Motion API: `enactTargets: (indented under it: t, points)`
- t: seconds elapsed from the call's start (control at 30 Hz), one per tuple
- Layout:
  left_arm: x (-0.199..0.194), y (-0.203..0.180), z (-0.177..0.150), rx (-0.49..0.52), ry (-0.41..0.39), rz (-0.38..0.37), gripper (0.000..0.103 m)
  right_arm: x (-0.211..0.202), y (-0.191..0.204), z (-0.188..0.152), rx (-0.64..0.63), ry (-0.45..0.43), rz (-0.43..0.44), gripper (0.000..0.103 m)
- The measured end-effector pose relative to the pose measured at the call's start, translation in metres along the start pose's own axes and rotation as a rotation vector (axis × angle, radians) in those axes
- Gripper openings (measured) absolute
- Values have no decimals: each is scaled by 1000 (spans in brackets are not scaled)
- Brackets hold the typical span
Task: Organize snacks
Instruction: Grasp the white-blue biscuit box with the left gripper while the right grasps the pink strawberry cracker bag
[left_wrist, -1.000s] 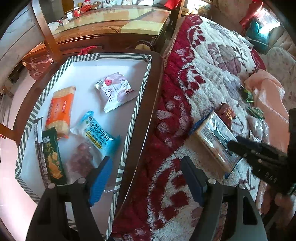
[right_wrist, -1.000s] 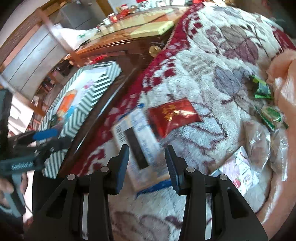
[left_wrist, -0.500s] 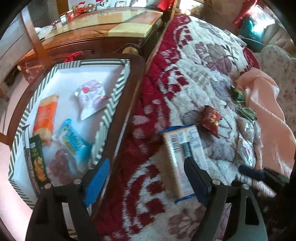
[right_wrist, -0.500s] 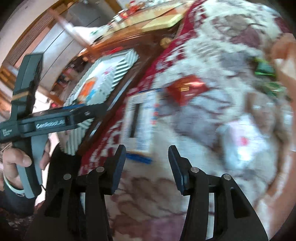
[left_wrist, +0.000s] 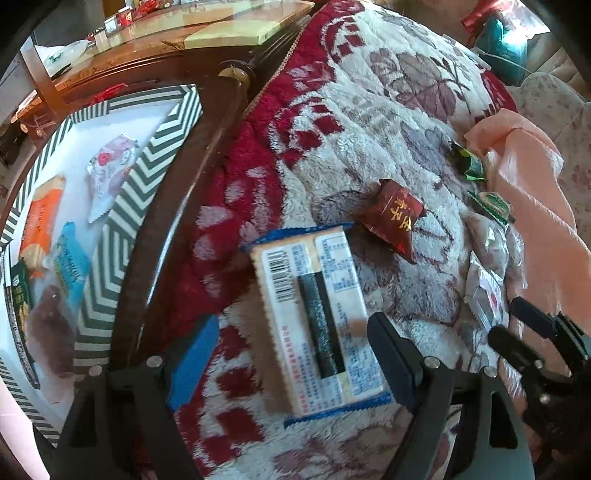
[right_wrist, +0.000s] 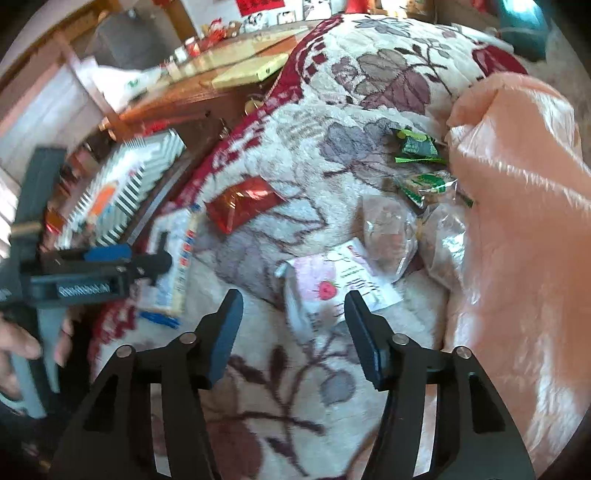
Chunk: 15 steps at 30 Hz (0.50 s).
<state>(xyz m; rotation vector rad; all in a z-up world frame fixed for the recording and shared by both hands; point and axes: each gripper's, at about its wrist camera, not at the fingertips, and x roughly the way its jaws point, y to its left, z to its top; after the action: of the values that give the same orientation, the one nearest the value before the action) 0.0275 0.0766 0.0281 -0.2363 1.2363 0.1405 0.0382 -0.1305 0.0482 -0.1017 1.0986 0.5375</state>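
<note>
A long cracker pack with blue ends (left_wrist: 317, 317) lies on the floral blanket (left_wrist: 369, 122). My left gripper (left_wrist: 291, 350) is open, its fingers on either side of the pack's near half. A red packet (left_wrist: 393, 219) lies just beyond it. My right gripper (right_wrist: 293, 332) is open just short of a pink-and-white packet (right_wrist: 332, 280). The striped box (left_wrist: 140, 177) at the left holds several snacks. The left gripper also shows in the right wrist view (right_wrist: 110, 266), over the cracker pack (right_wrist: 177, 258).
Green packets (right_wrist: 417, 147) and clear-wrapped snacks (right_wrist: 388, 232) lie by a peach plastic bag (right_wrist: 517, 221) on the right. A dark wooden rail (left_wrist: 177, 221) runs between box and blanket. A wooden table (left_wrist: 184, 48) stands behind.
My left gripper moved right from over the box to straddle the cracker pack. My right gripper swung right from the cracker pack to the pink-and-white packet and opened wider.
</note>
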Motion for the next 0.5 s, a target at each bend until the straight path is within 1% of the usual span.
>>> enactTargets:
  t: [0.07,0.17,0.2,0.27,0.3,0.33,0.37,0.4,0.43,0.5]
  points:
    - [2,-2,2,-1,3,3,84,5,-7,-2,21,23,-11,59]
    - [7,-5,3,7,13,12,84,5,-25,-5,158,21,57,59]
    - [9,-6,2,9,18,12,84,4,-33,-6,225,18,84,59]
    - [13,-6,1,8,29,11,84,2,-40,-5,309,0,98,59]
    - [14,-6,1,7,34,9,84,-1,-40,-3,322,-13,70,59]
    - [15,-6,1,6,37,7,84,-2,-38,0,315,-33,17,59]
    - [16,-6,0,8,38,8,84,-4,-33,6,289,-55,-47,59]
    - [16,-6,0,10,38,9,85,-2,-27,12,264,-64,-80,59]
    - [16,-7,0,10,38,11,85,2,-22,18,238,-60,-96,60]
    - [15,-7,0,12,37,15,85,19,-7,30,181,-23,-116,60]
